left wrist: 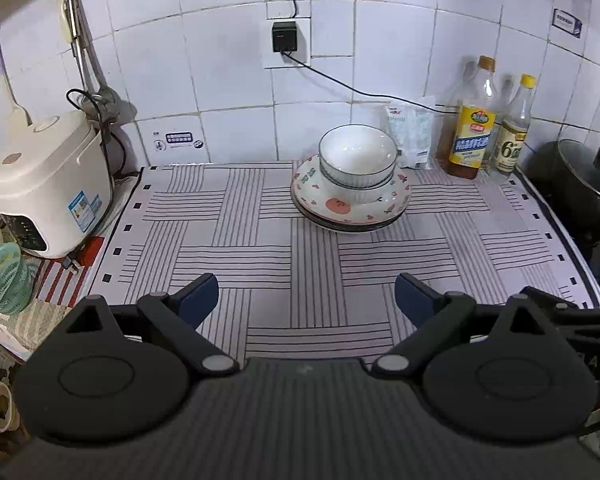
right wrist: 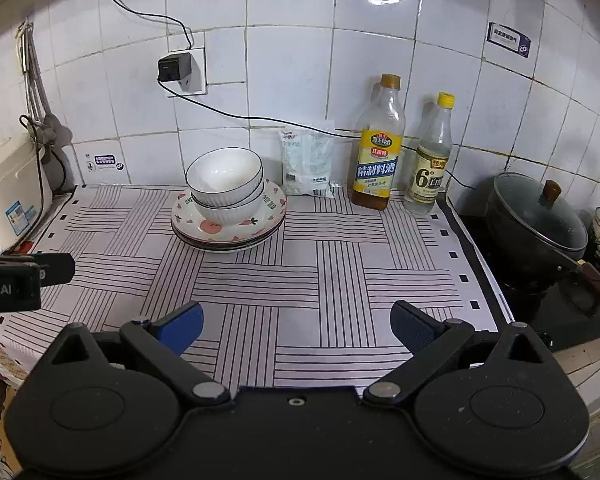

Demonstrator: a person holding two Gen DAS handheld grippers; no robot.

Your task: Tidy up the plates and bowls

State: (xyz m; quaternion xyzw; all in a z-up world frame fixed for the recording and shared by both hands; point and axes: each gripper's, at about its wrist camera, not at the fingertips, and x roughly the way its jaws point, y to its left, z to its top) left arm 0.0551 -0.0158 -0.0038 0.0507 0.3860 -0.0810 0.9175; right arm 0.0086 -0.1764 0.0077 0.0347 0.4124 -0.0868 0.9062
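Observation:
Two white ribbed bowls (left wrist: 357,160) sit nested on a stack of fruit-patterned plates (left wrist: 332,206) at the back of the striped mat. The bowls (right wrist: 225,180) and plates (right wrist: 204,226) also show in the right wrist view. My left gripper (left wrist: 306,300) is open and empty, hovering over the mat's front, well short of the stack. My right gripper (right wrist: 296,326) is open and empty, also over the mat's front, with the stack ahead to its left. Part of the left gripper (right wrist: 16,280) shows at the left edge of the right wrist view.
A white rice cooker (left wrist: 48,184) stands at the left. Two bottles (left wrist: 474,132) and a white packet (left wrist: 414,136) line the tiled wall at the right. A lidded black wok (right wrist: 536,220) sits on the stove beyond the mat's right edge. A cable runs along the wall.

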